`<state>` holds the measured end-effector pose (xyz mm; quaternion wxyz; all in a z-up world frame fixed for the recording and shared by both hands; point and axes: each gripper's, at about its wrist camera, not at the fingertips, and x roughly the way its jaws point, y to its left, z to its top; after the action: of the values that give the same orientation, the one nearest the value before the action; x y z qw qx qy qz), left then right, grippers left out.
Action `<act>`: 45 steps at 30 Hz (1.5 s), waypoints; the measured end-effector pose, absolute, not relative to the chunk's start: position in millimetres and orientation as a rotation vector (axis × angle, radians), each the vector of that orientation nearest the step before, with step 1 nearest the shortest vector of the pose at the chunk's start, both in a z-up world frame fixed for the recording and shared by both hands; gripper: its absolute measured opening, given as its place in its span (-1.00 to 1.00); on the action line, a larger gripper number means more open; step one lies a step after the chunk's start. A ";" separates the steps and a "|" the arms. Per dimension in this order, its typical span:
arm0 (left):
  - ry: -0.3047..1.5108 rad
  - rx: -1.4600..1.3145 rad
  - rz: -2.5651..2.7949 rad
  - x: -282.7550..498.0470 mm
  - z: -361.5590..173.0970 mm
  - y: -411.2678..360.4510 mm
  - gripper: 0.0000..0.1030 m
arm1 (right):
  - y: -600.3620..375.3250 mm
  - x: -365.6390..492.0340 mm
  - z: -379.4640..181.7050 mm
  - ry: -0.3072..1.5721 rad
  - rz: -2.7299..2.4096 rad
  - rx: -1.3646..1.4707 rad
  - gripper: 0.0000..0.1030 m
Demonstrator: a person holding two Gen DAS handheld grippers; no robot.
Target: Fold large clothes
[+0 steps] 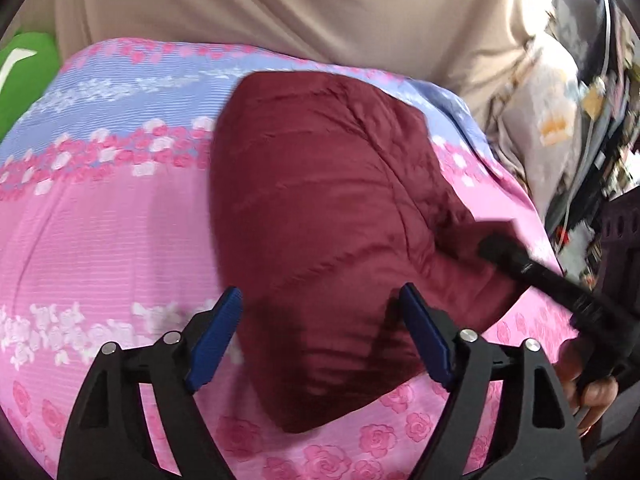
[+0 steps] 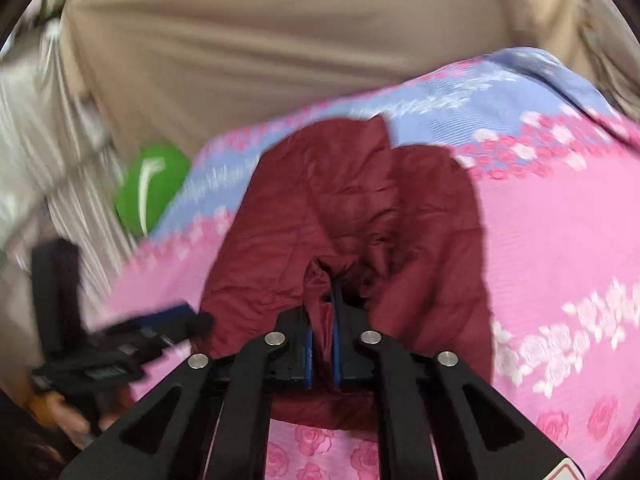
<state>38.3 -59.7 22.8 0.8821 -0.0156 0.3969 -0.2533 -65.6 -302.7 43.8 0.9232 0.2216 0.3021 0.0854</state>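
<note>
Jacket: maroon quilted jacket (image 1: 320, 216) lies bunched on the pink and blue flowered bedsheet (image 1: 100, 240).
Right gripper: right gripper (image 2: 322, 312) has its blue pads pinched together on a fold of the jacket's near edge.
Left gripper: left gripper (image 1: 320, 344) hangs over the jacket, jaws wide apart, gripping nothing.
Backdrop: beige curtain (image 2: 280, 40) behind the bed; green cushion (image 2: 154, 188) at the sheet's far edge.

Two close claw-mounted views, shared garment (image 1: 320, 216)
</note>
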 end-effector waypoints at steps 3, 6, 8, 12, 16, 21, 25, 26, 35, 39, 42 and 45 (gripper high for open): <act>0.830 0.011 -0.555 36.7 13.9 -77.6 0.51 | -329.1 -90.0 31.1 0.589 0.109 0.527 -0.93; 0.855 0.067 -0.552 41.0 -2.2 -98.9 0.53 | -344.3 -90.2 -9.9 0.689 0.035 0.579 -0.93; 0.855 0.114 -0.537 40.8 -10.6 -110.3 0.54 | -347.0 -84.0 -35.6 0.746 0.030 0.607 -0.94; 0.829 0.203 -0.483 35.6 -21.5 -125.6 0.58 | -344.8 -79.7 -36.8 0.783 0.014 0.581 -0.91; 0.830 0.203 -0.471 36.5 -22.8 -125.7 0.59 | -355.3 -85.7 11.9 0.687 -0.037 0.540 -0.57; 0.834 0.194 -0.467 37.8 -21.7 -126.0 0.60 | -363.3 -47.0 68.9 0.560 -0.025 0.459 0.22; 0.843 0.192 -0.463 37.7 -20.7 -126.7 0.61 | -357.4 26.5 71.5 0.609 -0.005 0.429 0.21; 0.846 0.190 -0.461 37.7 -20.2 -126.8 0.61 | -354.8 40.7 67.3 0.627 -0.014 0.429 0.18; 0.844 0.190 -0.481 41.2 -19.1 -129.7 0.72 | -361.6 80.9 16.1 0.686 -0.100 0.444 -0.88; 0.818 0.223 -0.495 39.8 -19.4 -139.6 0.77 | -358.7 93.3 -15.0 0.752 -0.163 0.397 -0.87; 0.813 0.232 -0.495 40.9 -22.0 -142.2 0.79 | -361.3 98.8 -21.4 0.774 -0.162 0.403 -0.88; 0.816 0.230 -0.499 40.5 -20.4 -141.8 0.80 | -367.8 102.2 -25.4 0.794 -0.135 0.432 -0.85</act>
<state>40.5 -141.8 -20.4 0.8813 0.1106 0.3919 -0.2397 102.2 -367.8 -25.4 0.8974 0.2088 0.3831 -0.0650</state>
